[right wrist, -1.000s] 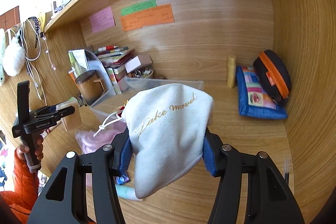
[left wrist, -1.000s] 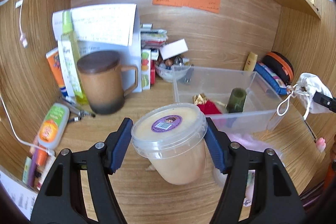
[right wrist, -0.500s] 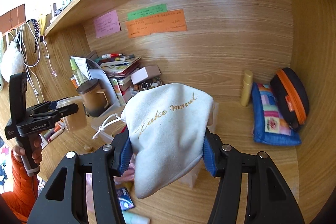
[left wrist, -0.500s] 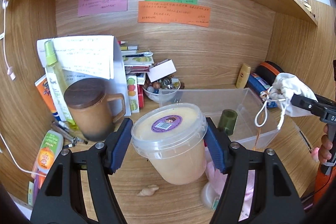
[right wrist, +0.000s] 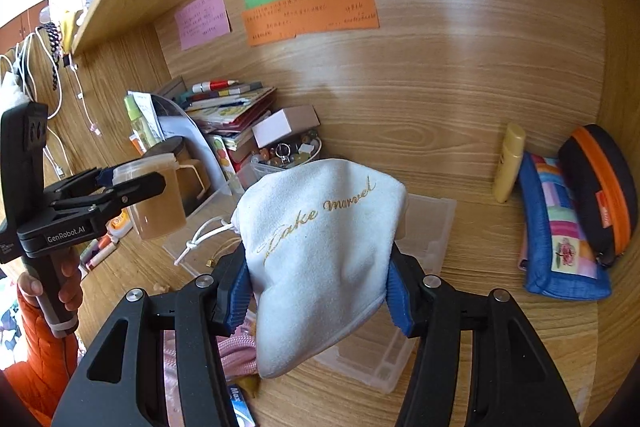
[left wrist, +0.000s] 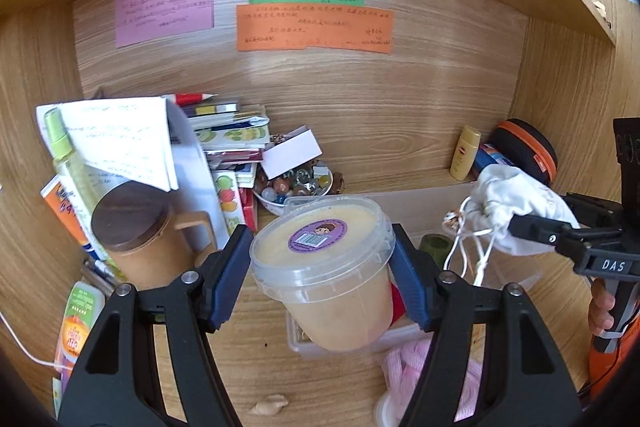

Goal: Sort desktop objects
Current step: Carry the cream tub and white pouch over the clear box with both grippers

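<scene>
My left gripper (left wrist: 322, 277) is shut on a clear plastic tub (left wrist: 324, 267) of beige paste with a purple label on its lid, held in the air over the near end of a clear plastic bin (left wrist: 416, 205). In the right wrist view that same tub (right wrist: 154, 199) hangs at the left in the left gripper (right wrist: 132, 183). My right gripper (right wrist: 320, 293) is shut on a white drawstring pouch (right wrist: 324, 247) with gold lettering, above the clear bin (right wrist: 424, 223). The left wrist view shows the pouch (left wrist: 516, 203) at the right, its cords dangling.
A lidded brown mug (left wrist: 140, 235), papers, a spray bottle and stacked books crowd the back left. A bowl of marbles (left wrist: 296, 187) sits by the bin. A yellow bottle (right wrist: 508, 163), a blue pouch (right wrist: 560, 235) and a black-orange case (right wrist: 600, 183) line the right wall. Pink cloth (left wrist: 412, 375) lies near the front.
Both grippers have moved over the desk toward the clear bin, keeping their loads. The tub now hangs over the bin's near end; the pouch has drawn closer to the tub.
</scene>
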Motion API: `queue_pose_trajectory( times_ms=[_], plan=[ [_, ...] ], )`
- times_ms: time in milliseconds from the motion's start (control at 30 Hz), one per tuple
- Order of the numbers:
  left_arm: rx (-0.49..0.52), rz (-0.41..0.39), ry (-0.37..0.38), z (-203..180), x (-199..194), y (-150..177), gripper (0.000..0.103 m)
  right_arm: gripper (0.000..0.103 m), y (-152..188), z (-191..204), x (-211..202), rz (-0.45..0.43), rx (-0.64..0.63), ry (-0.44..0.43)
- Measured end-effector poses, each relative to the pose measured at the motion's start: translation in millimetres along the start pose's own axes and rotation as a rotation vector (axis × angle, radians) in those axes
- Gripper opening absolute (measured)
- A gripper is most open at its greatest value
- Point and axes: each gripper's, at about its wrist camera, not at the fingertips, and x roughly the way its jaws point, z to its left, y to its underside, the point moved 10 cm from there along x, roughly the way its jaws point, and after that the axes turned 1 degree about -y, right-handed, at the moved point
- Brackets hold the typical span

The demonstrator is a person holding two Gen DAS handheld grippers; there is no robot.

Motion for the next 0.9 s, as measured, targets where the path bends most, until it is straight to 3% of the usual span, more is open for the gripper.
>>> queue_pose_trajectory(
  times_ms=[500, 900],
  plan=[
    [0.040, 0.080, 0.048, -17.2, 56.0, -12.9, 0.067, 0.052, -7.9, -10.2, 33.4, 0.070, -0.006, 0.016],
    [0.077, 0.188, 0.055, -28.6, 102.0, 5.4, 0.067, 0.052, 8.4, -18.7, 56.3, 0.131, -0.052, 0.071]
  ],
)
